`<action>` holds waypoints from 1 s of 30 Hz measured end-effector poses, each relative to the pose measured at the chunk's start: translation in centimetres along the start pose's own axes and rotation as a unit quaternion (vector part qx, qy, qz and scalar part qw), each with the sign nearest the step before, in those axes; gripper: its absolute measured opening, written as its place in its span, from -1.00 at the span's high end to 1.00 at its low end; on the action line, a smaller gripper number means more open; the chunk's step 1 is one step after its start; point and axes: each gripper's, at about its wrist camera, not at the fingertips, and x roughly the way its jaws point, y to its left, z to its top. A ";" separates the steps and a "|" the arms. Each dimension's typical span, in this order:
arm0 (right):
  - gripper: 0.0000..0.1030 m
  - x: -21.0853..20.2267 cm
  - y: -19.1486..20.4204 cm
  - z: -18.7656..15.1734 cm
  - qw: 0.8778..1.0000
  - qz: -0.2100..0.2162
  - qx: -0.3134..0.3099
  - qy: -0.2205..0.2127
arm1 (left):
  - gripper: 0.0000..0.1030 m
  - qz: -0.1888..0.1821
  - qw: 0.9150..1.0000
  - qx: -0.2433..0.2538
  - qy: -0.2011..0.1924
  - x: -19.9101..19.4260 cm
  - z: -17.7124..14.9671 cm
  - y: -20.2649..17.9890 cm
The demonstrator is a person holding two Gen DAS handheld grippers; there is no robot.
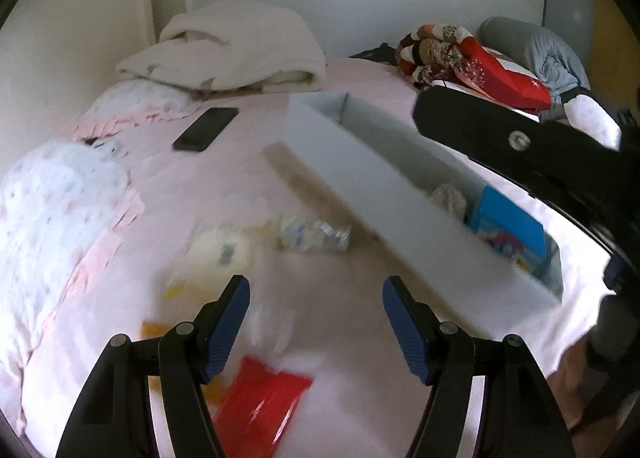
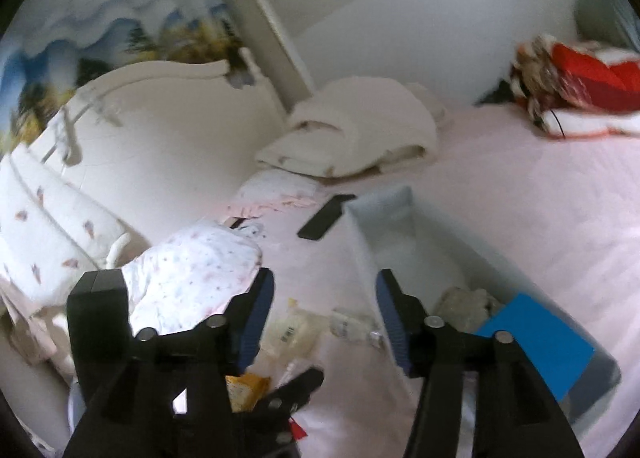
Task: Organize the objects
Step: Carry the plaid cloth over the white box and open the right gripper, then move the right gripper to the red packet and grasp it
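Step in hand, by the look of it: pick the next loose item off the bed and drop it in the grey bin (image 1: pixel 384 193). Best bet was the red packet (image 1: pixel 256 398), nearest the left gripper (image 1: pixel 316 322): come down over it, pads either side of a short edge, pinch flat so it didn't slide on the sheet. Left gripper was abt half open, nothing between the pads, hovering above the packet. Right gripper (image 2: pixel 325 318) was also part open and empty, its right finger over the bin's near wall. Bin sat mid-bed w/ a blue box (image 1: pixel 508 225) at its near end. Yellowish pouch (image 1: pixel 220 246) and clear wrapper (image 1: pixel 316 234) lay left of the bin; phone (image 1: pixel 206 129) farther back. Frames were blurry, so item IDs are approx.
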 end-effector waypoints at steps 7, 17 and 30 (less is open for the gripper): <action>-0.19 1.1 4.3 -3.3 0.999 0.035 0.000 0.036 | -0.32 0.037 0.999 0.007 0.015 -2.8 -4.0 6.1; -0.18 4.2 6.4 -7.1 0.991 -0.031 -0.069 0.111 | -0.32 -0.007 0.998 -0.043 0.044 0.0 -6.1 11.1; -0.18 10.0 5.6 -11.2 0.964 -0.112 -0.110 0.213 | -0.32 -0.001 0.995 -0.091 0.043 1.3 -6.8 14.1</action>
